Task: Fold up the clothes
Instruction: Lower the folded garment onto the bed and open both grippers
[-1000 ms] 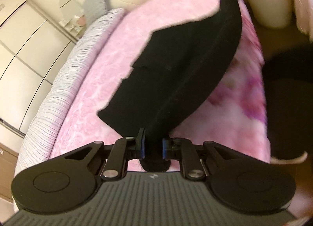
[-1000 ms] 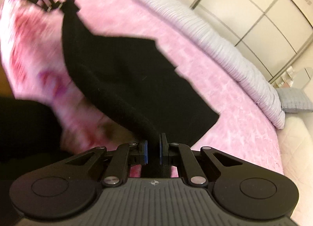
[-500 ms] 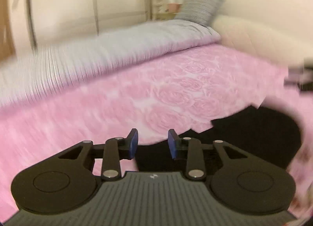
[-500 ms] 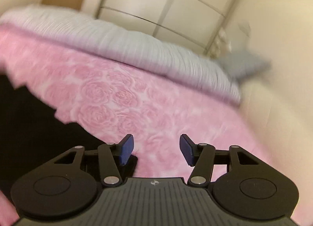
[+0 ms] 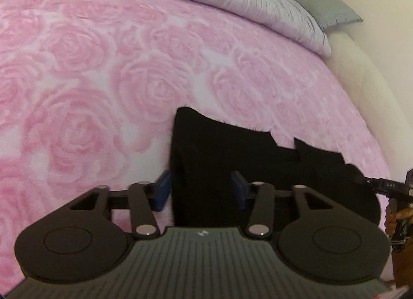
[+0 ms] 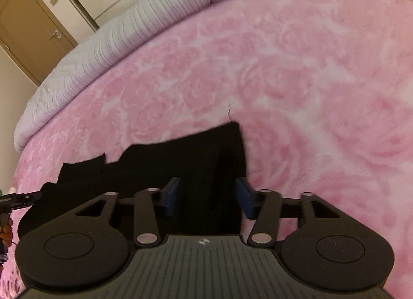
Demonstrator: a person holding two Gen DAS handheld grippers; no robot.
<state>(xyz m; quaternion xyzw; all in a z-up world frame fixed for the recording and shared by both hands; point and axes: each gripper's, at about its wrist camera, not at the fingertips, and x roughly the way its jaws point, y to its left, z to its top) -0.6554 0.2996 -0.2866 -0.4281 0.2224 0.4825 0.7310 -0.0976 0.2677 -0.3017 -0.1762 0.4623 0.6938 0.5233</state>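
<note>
We're mid-fold: one black garment [image 5: 232,169] lying flat on pink rose blanket [image 5: 103,79]. Two grippers: left gripper [image 5: 200,188] straddling its left edge, right gripper [image 6: 206,199] its right edge. Both jaws just been closing, pads not pinching cloth yet. Next probably: clamp both edges, fold over.

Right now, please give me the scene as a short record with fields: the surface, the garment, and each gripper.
surface: pink rose-patterned blanket on a bed
garment: black cloth lying flat on the blanket
left gripper: jaws apart, over the cloth's left edge, no grip; they have just been closing
right gripper: jaws apart, over the cloth's right edge, no grip; they have just been closing
</note>
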